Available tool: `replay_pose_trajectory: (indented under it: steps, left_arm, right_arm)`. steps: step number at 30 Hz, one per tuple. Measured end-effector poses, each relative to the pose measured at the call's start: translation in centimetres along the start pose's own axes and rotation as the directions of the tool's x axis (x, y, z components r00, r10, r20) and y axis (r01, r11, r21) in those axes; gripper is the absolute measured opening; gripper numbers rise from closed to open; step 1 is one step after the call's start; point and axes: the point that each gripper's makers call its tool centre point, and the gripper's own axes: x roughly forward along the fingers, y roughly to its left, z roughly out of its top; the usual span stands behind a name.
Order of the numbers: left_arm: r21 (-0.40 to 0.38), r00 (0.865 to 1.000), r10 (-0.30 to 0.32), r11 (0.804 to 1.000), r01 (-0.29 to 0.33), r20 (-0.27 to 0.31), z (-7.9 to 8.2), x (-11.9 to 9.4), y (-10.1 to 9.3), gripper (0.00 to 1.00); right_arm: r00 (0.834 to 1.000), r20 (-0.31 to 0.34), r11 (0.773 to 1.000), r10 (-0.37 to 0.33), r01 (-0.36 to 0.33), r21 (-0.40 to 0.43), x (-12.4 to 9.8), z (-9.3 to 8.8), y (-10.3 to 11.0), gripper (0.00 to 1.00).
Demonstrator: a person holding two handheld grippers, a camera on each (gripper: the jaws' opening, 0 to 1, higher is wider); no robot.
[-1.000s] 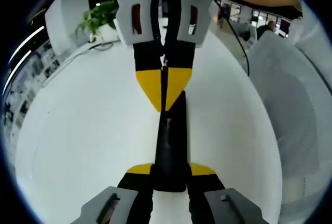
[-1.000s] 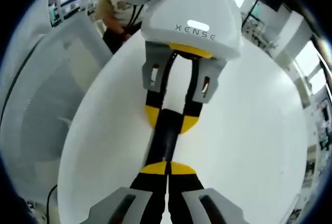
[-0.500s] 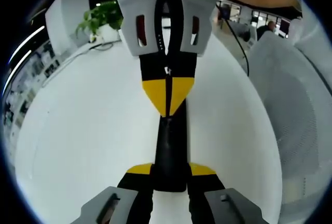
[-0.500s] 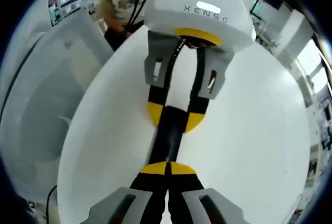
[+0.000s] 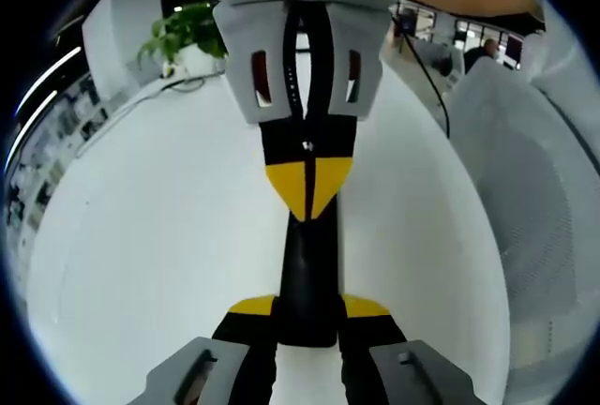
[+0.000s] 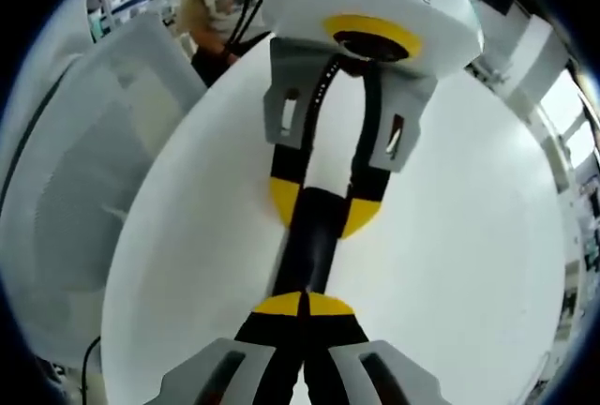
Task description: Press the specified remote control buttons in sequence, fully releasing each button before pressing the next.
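The right claw (image 5: 307,201) has crept further along the black remote (image 5: 307,274) — jaws pressed together on its top; the left claw (image 6: 321,213) clamps its end above the white counter (image 5: 150,236).
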Motion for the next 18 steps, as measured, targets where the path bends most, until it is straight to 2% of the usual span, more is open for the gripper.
replay_pose_trajectory:
  steps: [18]
  left_arm:
    - [-0.001, 1.0, -0.001, 1.0, 0.001, 0.007, 0.01, -0.03, -0.02, 0.24]
  right_arm:
    - [1.0, -0.008, 1.0, 0.014, -0.014, -0.003, 0.44, -0.18, 0.04, 0.0]
